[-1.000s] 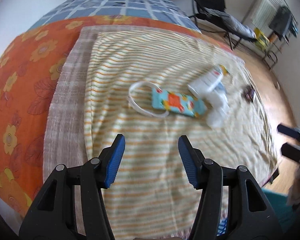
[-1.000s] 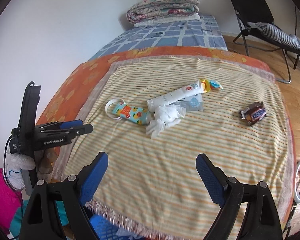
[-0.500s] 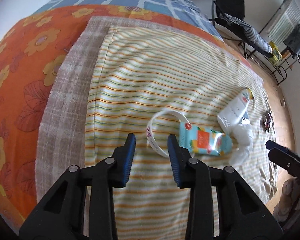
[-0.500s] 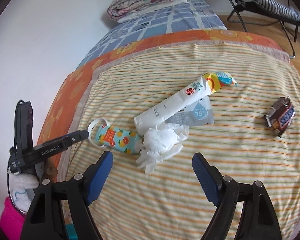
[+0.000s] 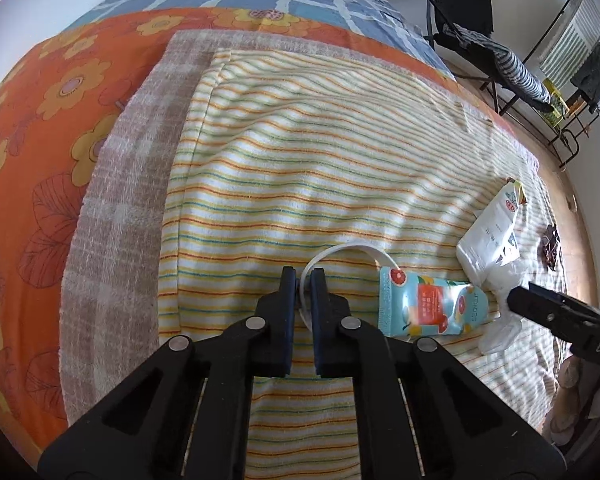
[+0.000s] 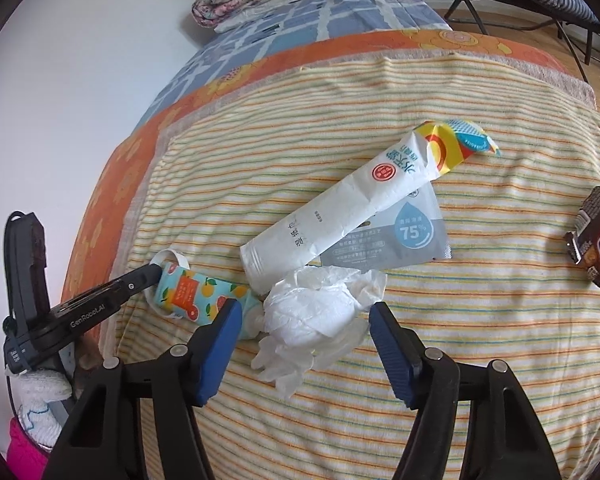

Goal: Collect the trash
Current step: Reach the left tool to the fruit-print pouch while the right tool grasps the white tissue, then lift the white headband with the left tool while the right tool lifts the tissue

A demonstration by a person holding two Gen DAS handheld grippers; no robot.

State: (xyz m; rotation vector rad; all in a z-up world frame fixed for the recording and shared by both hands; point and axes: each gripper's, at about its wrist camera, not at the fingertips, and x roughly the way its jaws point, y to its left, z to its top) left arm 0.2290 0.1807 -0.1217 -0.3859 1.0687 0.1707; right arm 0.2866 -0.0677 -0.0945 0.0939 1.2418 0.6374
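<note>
The teal fruit-printed wet-wipe pouch (image 5: 432,307) lies on the striped yellow towel (image 5: 300,184) on the bed, its white loop strap (image 5: 306,280) pinched in the closed left gripper (image 5: 303,280). Beside it, the crumpled white tissue wad (image 6: 316,312) sits between the right gripper (image 6: 305,312), whose jaws have been closing but stand apart, not yet touching it
</note>
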